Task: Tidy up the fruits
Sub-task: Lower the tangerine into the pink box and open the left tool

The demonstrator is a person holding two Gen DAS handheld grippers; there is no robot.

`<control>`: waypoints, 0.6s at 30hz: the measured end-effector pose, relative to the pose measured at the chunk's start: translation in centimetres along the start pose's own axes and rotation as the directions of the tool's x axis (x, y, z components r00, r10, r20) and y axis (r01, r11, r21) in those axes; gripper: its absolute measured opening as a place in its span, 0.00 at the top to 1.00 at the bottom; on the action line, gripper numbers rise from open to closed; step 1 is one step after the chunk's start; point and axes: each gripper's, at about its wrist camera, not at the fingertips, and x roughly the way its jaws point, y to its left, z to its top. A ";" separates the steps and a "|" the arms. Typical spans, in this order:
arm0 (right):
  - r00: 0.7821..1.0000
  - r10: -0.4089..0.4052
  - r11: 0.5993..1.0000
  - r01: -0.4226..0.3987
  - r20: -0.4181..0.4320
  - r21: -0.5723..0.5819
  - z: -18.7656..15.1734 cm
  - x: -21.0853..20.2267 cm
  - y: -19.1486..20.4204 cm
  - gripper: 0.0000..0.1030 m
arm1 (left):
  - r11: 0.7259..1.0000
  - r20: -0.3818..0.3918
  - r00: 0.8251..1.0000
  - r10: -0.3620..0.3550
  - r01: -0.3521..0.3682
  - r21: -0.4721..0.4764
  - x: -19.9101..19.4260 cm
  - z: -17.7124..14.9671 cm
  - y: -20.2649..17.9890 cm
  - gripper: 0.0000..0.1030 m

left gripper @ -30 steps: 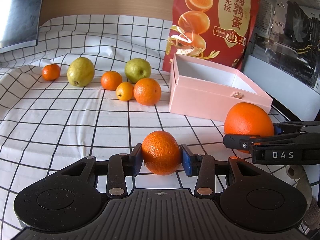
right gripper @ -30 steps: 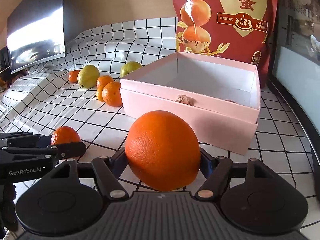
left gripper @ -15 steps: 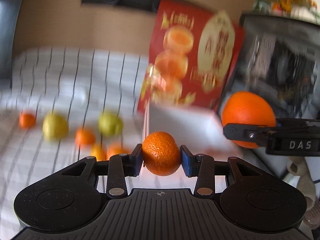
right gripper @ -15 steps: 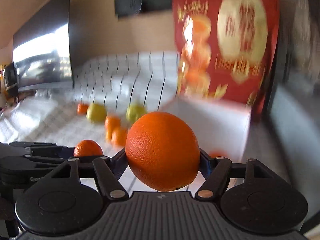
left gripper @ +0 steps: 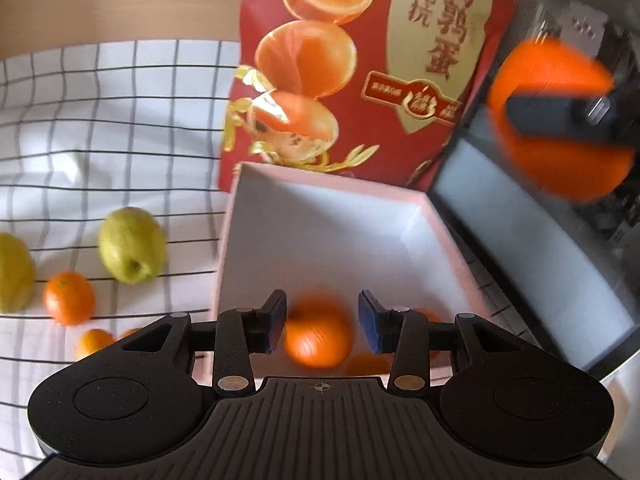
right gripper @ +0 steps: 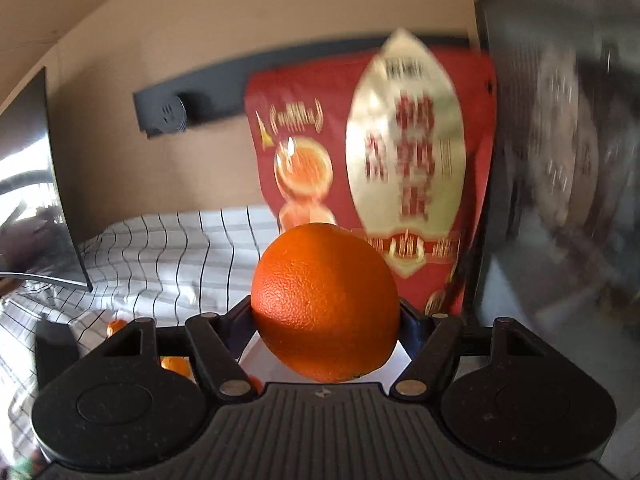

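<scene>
We are looking at a small mandarin (left gripper: pixel 318 336) that is hanging low over the near end of the open pink box (left gripper: pixel 434 216), smeared by motion while the blue pads (left gripper: pixel 276 320) either side of it are showing sharp. It is sitting lower than those pads, with a thin gap on each side, so we are judging that it is dropping free into the box rather than being held. The left gripper (left gripper: pixel 322 320) is hovering above the box with its jaws standing at a narrow gap, gripping nothing that we can make out. More orange patches are showing low in the box, too blurred to name. Up and to the right of the box, the right gripper (right gripper: pixel 326 312) is clamping a big orange (right gripper: pixel 326 308) between its jaws, probably keeping it raised until its turn comes to go in. Left of the box, a green fruit (left gripper: pixel 132 244), another small orange (left gripper: pixel 69 298) and a few smaller pieces are waiting on the checked cloth (left gripper: pixel 100 140). Behind the box a red snack bag (left gripper: pixel 360 60) is standing upright. Compared with a second ago, the left gripper was pinching the mandarin firmly, out in front of the box; now it is over the box and the fruit is sitting lower and looking smaller. The big orange is riding higher than before, with the box sliding out of the right camera's view.
</scene>
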 end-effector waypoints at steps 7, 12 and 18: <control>0.994 -0.004 1.000 0.008 -0.109 0.028 -2.0 4.3 -0.9 0.31 | 0.993 0.212 0.973 0.089 -0.070 -0.094 -4.1 -0.1 1.7 0.57; 0.982 -0.037 0.997 0.050 -0.186 0.062 -3.1 8.9 -0.7 0.31 | 0.990 0.251 0.963 0.097 -0.068 -0.122 -5.8 -2.1 3.7 0.57; 0.942 -0.077 0.992 0.106 -0.328 0.070 -4.7 14.8 -0.1 0.29 | 0.986 0.265 0.955 0.133 -0.101 -0.131 -7.5 -3.7 7.6 0.57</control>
